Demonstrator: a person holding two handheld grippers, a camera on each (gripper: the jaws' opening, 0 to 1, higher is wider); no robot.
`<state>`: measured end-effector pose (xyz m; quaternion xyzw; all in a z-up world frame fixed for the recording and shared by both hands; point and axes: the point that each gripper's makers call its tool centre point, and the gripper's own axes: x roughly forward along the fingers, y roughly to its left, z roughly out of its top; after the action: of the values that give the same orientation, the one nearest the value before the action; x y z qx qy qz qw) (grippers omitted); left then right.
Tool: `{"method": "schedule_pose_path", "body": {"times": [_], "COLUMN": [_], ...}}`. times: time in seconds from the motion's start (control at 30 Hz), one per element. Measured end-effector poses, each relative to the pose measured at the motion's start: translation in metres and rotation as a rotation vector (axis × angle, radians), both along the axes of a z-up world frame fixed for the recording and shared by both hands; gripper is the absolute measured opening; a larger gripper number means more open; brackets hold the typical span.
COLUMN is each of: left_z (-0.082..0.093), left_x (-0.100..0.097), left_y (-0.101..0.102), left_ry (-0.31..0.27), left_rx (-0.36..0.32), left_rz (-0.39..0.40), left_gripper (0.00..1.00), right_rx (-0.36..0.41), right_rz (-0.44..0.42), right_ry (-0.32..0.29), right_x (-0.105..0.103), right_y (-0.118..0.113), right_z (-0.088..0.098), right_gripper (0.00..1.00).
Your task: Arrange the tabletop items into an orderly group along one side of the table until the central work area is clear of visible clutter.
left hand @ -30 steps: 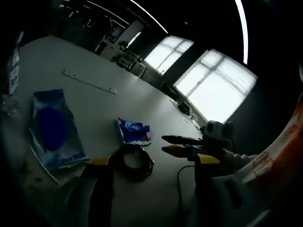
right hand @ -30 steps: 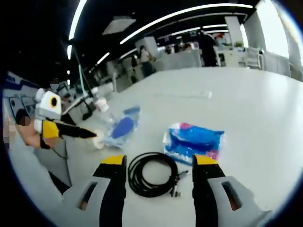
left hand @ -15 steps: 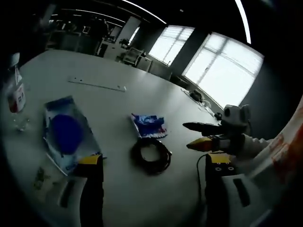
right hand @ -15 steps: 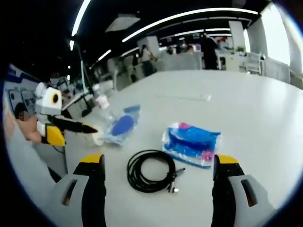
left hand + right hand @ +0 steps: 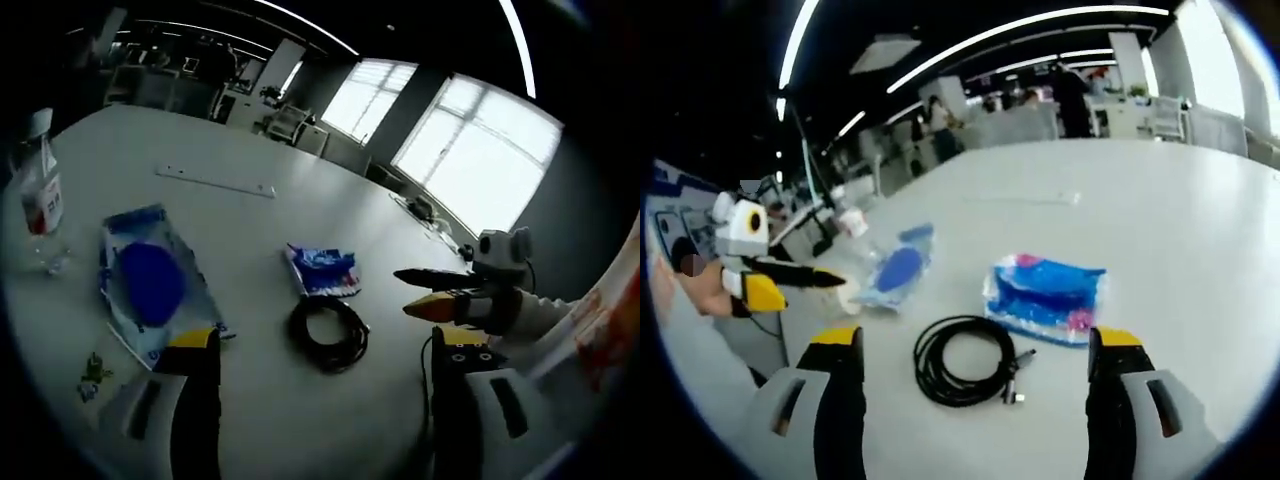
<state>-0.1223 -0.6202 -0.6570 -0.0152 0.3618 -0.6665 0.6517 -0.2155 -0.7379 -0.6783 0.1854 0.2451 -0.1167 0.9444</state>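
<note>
In the right gripper view I see my right gripper [image 5: 975, 400], jaws spread wide and holding nothing, with the coiled black cable [image 5: 965, 360] lying dead centre between them on the table [image 5: 1180, 230]. My left gripper [image 5: 315, 405] is likewise spread, farther back, so right looks nearer.

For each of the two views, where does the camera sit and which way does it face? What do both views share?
Left gripper view: rides on the left gripper, facing across the white table toward bright windows; its jaws stand apart, and the right gripper enters from the right with a sleeve.
Right gripper view: rides on the right gripper, facing across the table toward the office; its jaws stand apart, and the left gripper enters from the left.
Shared: the black cable, the blue packet, and the blue bag.
</note>
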Motion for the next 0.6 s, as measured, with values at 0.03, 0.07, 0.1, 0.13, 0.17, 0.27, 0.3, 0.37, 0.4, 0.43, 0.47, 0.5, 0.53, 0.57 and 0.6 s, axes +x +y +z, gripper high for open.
{"method": "schedule_pose_path", "body": {"times": [0.03, 0.07, 0.1, 0.13, 0.17, 0.27, 0.3, 0.37, 0.4, 0.43, 0.47, 0.5, 0.53, 0.57, 0.6], "left_z": [0.000, -0.001, -0.001, -0.001, -0.001, 0.000, -0.001, -0.002, -0.002, -0.002, -0.003, -0.003, -0.003, -0.003, -0.003], "left_x": [0.001, 0.001, 0.002, 0.003, 0.004, 0.009, 0.012, 0.018, 0.021, 0.023, 0.026, 0.030, 0.033, 0.037, 0.040], "left_y": [0.000, 0.001, 0.001, 0.001, 0.001, 0.002, 0.003, 0.006, 0.008, 0.009, 0.011, 0.014, 0.016, 0.019, 0.021], "left_ry": [-0.003, -0.007, -0.010, -0.017, -0.020, -0.027, -0.030, -0.032, -0.034, -0.037, -0.041, -0.046, -0.049, -0.053, -0.057], "left_rx": [0.002, 0.005, 0.007, 0.008, 0.009, 0.008, 0.011, 0.017, 0.018, 0.021, 0.023, 0.028, 0.029, 0.031, 0.034], "left_rz": [0.001, 0.000, 0.000, 0.001, 0.003, 0.006, 0.012, 0.029, 0.034, 0.038, 0.043, 0.050, 0.056, 0.066, 0.073], "left_gripper": [0.88, 0.88, 0.88, 0.88, 0.88, 0.87, 0.87, 0.87, 0.87, 0.87, 0.86, 0.86, 0.86, 0.86, 0.86], "right_rx": [0.000, 0.002, 0.005, 0.012, 0.019, 0.029, 0.030, 0.032, 0.031, 0.031, 0.032, 0.034, 0.035, 0.039, 0.041], "right_rz": [0.002, 0.003, 0.003, 0.003, 0.003, -0.005, -0.007, -0.009, -0.011, -0.014, -0.016, -0.020, -0.020, -0.023, -0.024], "right_ry": [0.000, -0.001, -0.001, -0.003, -0.005, -0.010, -0.010, -0.013, -0.014, -0.015, -0.016, -0.018, -0.018, -0.019, -0.018], "right_x": [0.000, 0.001, 0.001, 0.001, 0.001, 0.000, 0.000, -0.001, -0.001, -0.001, -0.002, -0.002, -0.002, -0.003, -0.003], "right_y": [0.000, 0.001, 0.002, 0.003, 0.004, 0.003, 0.003, 0.002, 0.002, 0.001, 0.001, 0.000, 0.000, 0.000, 0.000], "right_z": [0.000, 0.000, 0.000, -0.001, -0.001, -0.001, -0.001, -0.001, -0.001, 0.000, 0.000, 0.000, 0.000, -0.001, -0.001], "right_gripper": [0.91, 0.91, 0.90, 0.89, 0.88, 0.87, 0.87, 0.87, 0.87, 0.87, 0.86, 0.86, 0.86, 0.86, 0.86]}}
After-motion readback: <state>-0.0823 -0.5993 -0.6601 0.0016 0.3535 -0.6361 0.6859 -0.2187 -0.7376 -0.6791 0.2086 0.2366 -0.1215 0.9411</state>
